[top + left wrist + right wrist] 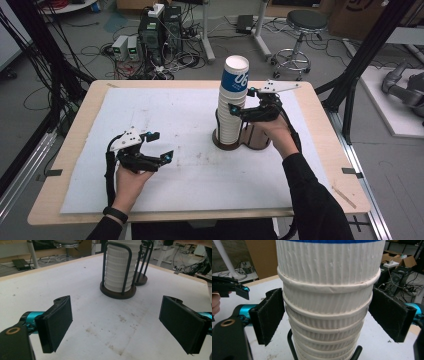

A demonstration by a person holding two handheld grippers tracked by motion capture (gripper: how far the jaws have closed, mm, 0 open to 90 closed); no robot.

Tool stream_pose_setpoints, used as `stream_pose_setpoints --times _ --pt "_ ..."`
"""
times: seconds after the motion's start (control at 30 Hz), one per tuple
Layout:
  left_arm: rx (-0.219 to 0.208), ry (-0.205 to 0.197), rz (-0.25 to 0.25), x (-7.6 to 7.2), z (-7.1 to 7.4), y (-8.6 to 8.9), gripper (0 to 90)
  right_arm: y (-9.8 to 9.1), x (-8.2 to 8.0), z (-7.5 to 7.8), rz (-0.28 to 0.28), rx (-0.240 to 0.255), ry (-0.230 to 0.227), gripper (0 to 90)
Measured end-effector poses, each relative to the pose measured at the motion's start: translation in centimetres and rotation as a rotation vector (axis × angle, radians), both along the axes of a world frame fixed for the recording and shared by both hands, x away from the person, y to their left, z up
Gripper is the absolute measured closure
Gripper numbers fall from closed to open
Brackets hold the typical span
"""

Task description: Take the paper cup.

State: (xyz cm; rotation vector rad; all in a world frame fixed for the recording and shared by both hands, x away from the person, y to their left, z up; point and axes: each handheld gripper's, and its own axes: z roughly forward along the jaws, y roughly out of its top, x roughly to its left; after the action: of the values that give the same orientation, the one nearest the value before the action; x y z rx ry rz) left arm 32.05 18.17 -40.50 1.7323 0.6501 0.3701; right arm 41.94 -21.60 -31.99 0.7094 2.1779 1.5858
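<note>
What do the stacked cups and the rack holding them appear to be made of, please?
The stacked cups look like matte white paper: ribbed walls, rolled rims, and a blue printed band on the top cup. The rack seems to have thin black metal rods on a dark round base, possibly stained wood; the finish leaves that open.

Left tool [159, 145] gapes wide; right tool [241, 101] level, unclamped.

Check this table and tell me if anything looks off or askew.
The top cup with the blue band sits high on the cup stack rather than nested down, and it leans slightly. The white table cover bears brownish stains. The right gripper brackets the stack; the holder stands upright.
</note>
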Motion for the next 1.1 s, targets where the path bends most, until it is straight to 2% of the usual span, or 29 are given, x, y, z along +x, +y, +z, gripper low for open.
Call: stream_pose_setpoints --times 0.1,0.27,0.33,0.43,0.47,0.5,0.6,0.93,1.1 --pt "-0.007 0.002 -0.016 0.3 0.9 -0.4 11.5 0.0 0.0 0.0 0.0 0.001 -0.001 14.3" --pt "-0.053 0.001 -0.026 0.9 2.7 -1.1 11.5 0.0 0.0 0.0 -0.003 -0.003 -0.013 14.5" --pt "-0.048 -0.008 -0.021 1.2 3.5 -1.4 11.5 0.0 -0.1 0.0 -0.003 -0.003 -0.008 14.6" --pt "-0.052 -0.008 -0.041 1.9 4.8 -2.2 11.5 0.0 -0.1 0.0 -0.003 -0.006 -0.007 14.6" --pt "-0.045 -0.022 -0.049 2.3 5.8 -2.8 11.5 0.0 -0.1 0.0 -0.003 -0.005 -0.007 14.6" --pt "-0.045 -0.022 -0.049 2.3 5.8 -2.8 11.5 0.0 -0.1 0.0 -0.003 -0.005 -0.006 14.6" --pt "-0.035 -0.039 -0.053 2.9 7.3 -3.8 11.5 0.0 -0.1 0.0 -0.003 -0.005 -0.007 14.6" --pt "-0.059 -0.051 -0.105 5.5 11.7 -6.7 11.5 -0.1 -0.2 0.1 -0.004 -0.009 -0.008 14.7" --pt "-0.034 -0.087 -0.131 6.6 14.1 -8.6 11.6 0.0 -0.2 0.1 -0.006 -0.007 -0.013 14.7"
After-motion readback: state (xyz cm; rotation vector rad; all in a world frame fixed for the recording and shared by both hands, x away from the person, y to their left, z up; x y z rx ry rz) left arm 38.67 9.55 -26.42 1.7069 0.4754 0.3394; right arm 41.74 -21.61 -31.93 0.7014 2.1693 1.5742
